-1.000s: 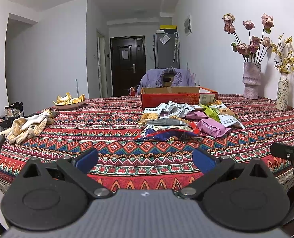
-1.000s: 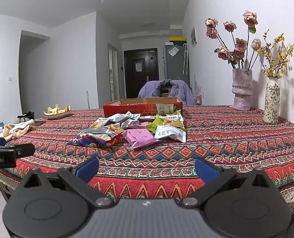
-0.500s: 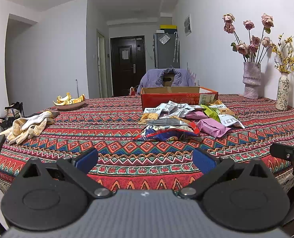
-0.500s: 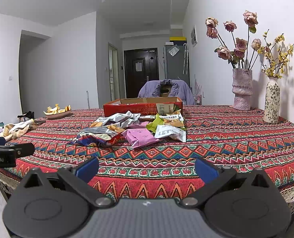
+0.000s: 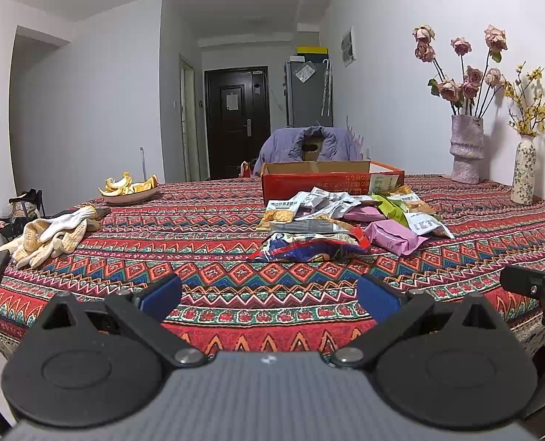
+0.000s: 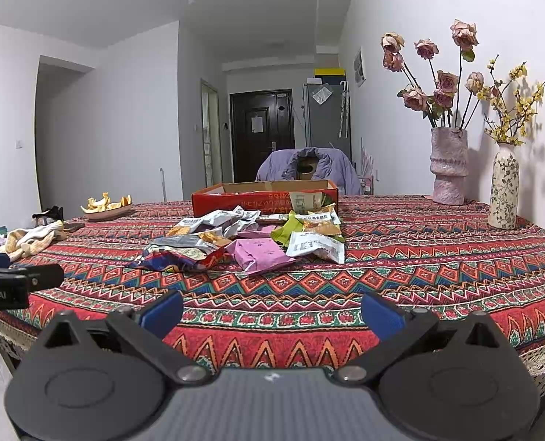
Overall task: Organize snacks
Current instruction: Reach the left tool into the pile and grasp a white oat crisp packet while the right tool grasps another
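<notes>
Counting here: two vases [image 6: 449, 165] at 2 o'clock, one red box [image 6: 250, 198] at 12, two pink packets [image 6: 259, 255], one bowl of peels [image 6: 105, 209] at 10.

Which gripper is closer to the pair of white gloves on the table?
Left. The left gripper hangs open at the near table edge, the white gloves ahead to its left. The right gripper is further right; the gloves lie beyond the left one.

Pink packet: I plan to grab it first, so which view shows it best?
The right wrist view: the pink packet lies near the middle, its whole top face open to view. In the left wrist view it sits farther right and flatter, with a white packet overlapping its far edge.
</notes>
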Demonstrator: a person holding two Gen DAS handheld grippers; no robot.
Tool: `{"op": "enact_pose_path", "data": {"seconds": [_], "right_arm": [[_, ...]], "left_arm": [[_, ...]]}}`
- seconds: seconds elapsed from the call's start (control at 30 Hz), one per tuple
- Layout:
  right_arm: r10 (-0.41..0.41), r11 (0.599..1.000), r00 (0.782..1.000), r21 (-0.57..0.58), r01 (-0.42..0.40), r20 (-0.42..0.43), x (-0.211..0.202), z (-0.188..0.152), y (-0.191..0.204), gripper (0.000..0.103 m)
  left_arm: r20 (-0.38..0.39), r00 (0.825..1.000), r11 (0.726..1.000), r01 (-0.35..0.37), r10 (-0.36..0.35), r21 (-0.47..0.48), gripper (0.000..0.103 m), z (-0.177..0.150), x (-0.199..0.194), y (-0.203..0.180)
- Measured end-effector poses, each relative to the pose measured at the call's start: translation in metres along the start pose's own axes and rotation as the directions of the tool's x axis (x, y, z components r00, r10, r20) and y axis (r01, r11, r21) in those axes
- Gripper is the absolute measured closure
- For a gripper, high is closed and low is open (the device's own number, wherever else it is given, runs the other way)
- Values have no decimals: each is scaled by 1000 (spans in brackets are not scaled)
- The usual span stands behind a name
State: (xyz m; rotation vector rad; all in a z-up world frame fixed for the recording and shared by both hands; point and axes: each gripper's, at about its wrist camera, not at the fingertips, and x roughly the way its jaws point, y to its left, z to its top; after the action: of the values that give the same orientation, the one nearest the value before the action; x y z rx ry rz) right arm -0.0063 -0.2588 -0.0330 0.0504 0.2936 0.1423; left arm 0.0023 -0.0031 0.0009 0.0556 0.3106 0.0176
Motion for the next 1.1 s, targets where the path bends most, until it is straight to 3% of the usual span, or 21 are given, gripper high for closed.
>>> {"op": "enact_pose_path", "data": {"seconds": [0.2, 0.43, 0.6, 0.8, 0.97, 1.1], "right_arm": [[15, 1000, 1000, -16, -15, 10, 22, 16, -6, 0], [22, 999, 1000, -45, -21, 15, 68, 47, -15, 1], [41, 998, 997, -39, -44, -69, 112, 65, -23, 9], [51, 998, 986, -38, -58, -162, 158, 78, -34, 10], [51, 999, 973, 23, -47, -223, 196, 82, -52, 10], [34, 998, 966, 55, -20, -258, 223, 84, -61, 10]], "left_arm": [[36, 999, 999, -41, 41, 8, 0, 22, 20, 0], [-14, 1000, 1000, 8, -8, 25, 0, 48, 77, -5], [-66, 997, 999, 49, -48, 17, 0, 63, 115, -10], [-112, 989, 995, 96, -94, 16, 0, 79, 157, -23], [-180, 969, 985, 170, -170, -20, 0, 82, 188, -37], [-172, 961, 975, 222, -215, 18, 0, 80, 199, -52]]}}
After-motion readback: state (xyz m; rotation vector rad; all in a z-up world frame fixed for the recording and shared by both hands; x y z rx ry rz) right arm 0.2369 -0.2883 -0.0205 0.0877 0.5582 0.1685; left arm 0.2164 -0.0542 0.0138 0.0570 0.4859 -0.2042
